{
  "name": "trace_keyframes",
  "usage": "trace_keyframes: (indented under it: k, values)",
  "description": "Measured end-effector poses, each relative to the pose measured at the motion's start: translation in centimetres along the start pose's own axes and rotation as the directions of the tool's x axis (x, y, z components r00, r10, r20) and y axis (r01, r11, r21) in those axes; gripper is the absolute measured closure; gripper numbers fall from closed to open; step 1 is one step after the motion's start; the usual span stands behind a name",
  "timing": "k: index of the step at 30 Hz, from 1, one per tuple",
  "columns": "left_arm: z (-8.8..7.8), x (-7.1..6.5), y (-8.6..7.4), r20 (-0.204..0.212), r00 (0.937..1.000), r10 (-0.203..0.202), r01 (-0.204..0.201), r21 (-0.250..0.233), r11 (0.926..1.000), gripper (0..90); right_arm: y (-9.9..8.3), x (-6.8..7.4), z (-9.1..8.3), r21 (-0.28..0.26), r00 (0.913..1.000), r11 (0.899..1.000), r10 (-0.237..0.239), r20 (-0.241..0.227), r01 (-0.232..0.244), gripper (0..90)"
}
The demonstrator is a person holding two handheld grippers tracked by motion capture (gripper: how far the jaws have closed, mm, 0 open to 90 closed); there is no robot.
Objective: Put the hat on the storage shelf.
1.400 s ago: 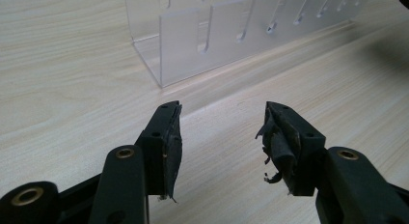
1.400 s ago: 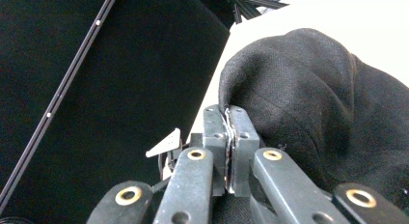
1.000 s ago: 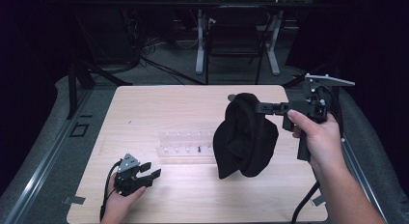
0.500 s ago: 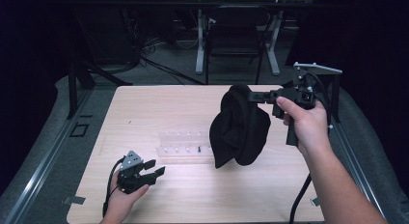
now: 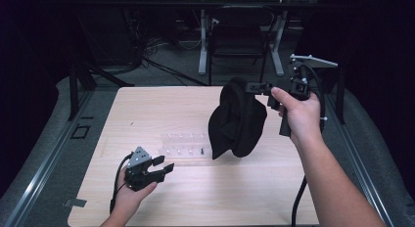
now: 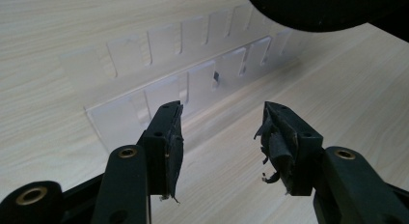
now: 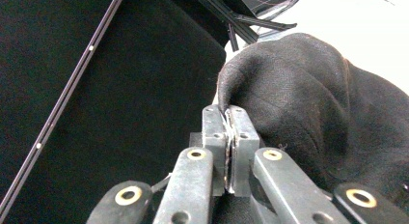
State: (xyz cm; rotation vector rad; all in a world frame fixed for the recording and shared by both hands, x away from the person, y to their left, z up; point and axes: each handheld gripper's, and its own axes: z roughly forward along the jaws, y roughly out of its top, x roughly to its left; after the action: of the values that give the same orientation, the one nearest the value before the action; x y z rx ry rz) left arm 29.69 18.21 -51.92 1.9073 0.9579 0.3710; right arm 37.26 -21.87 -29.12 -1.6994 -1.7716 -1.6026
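Right gripper [image 5: 254,86] has its jaws pinched tight on a fold at the top edge of a black cloth [image 5: 237,122], holding it up above the bench [image 5: 147,104] near the right edge. It hangs as a soft, rounded, dark bundle with a matte woven surface, creased near the grip, its lower end just above the wood. Left gripper [image 5: 164,167] sits near the front left corner with jaws wide apart and nothing between them, facing a clear plastic strip [image 5: 183,144] lying flat mid-bench.

Dark room, white-legged desk [image 5: 203,51] behind
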Motion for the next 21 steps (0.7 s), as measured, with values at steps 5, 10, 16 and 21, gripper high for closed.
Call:
trace_keyframes:
  k: [5, 10, 16, 21]
  values:
    - [0.8, -0.6, 0.5, 0.013, 0.9999, 0.006, -0.006, -0.004, 1.0000, 49.7, 0.2, -0.3, 0.7, -0.004, 0.9997, 1.000, 0.006, 0.023, -0.006, 88.3]
    - [1.7, -1.4, 0.9, 0.014, 0.9994, 0.031, -0.031, 0.003, 0.9995, 49.8, 0.4, -0.5, 1.0, -0.016, 0.9994, 1.000, 0.008, 0.032, -0.008, 88.3]
    - [2.7, -2.6, 1.7, 0.040, 0.9971, 0.065, -0.065, 0.014, 0.9978, 52.4, 0.4, -0.9, 1.2, -0.035, 0.9993, 0.999, 0.015, 0.034, -0.014, 88.3]
    - [3.3, -3.4, 2.4, 0.051, 0.9951, 0.085, -0.085, 0.007, 0.9964, 54.0, 0.1, -1.5, 1.6, -0.037, 0.9987, 0.999, 0.027, 0.042, -0.025, 88.3]
